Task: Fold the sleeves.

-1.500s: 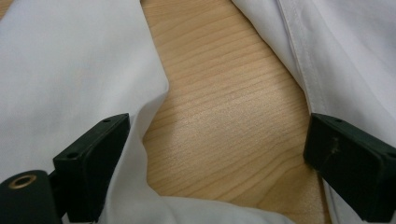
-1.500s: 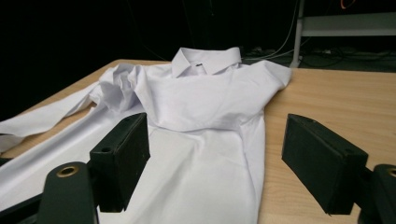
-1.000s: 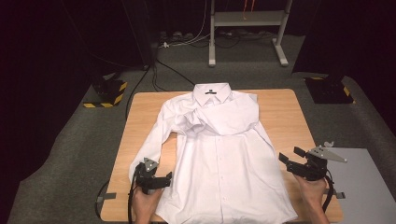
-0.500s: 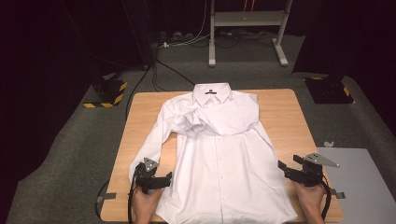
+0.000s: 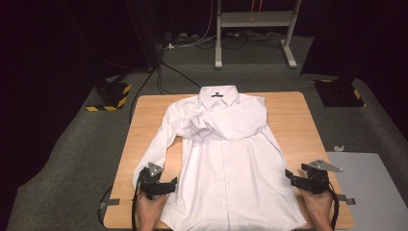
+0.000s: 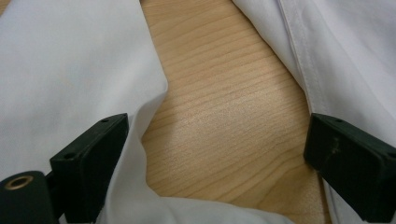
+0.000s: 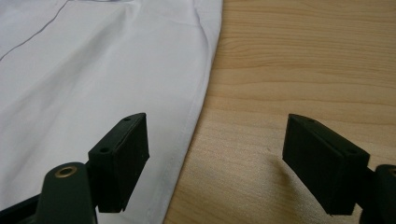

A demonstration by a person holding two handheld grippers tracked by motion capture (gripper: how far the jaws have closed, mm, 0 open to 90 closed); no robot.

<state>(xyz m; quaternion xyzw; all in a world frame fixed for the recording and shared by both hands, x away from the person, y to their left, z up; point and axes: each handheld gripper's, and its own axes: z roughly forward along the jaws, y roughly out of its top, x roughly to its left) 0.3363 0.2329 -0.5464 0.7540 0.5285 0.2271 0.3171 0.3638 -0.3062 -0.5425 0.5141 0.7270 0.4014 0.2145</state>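
Observation:
A white button-up shirt lies flat on the wooden table, collar at the far end, one sleeve folded across the chest. My left gripper sits low by the other sleeve's cuff, jaws open. In the left gripper view one jaw is over the sleeve and the other over the shirt's body, with bare wood between. My right gripper is at the shirt's right side hem, open. In the right gripper view the hem edge runs between its jaws, untouched.
A grey panel adjoins the table's right front corner. Behind the table stand a metal frame, floor cables and two yellow-and-black striped blocks. Bare wood lies on both sides of the shirt.
My right gripper has sunk toward the table beside the shirt's hem, jaws still open. The left gripper and the shirt have not moved.

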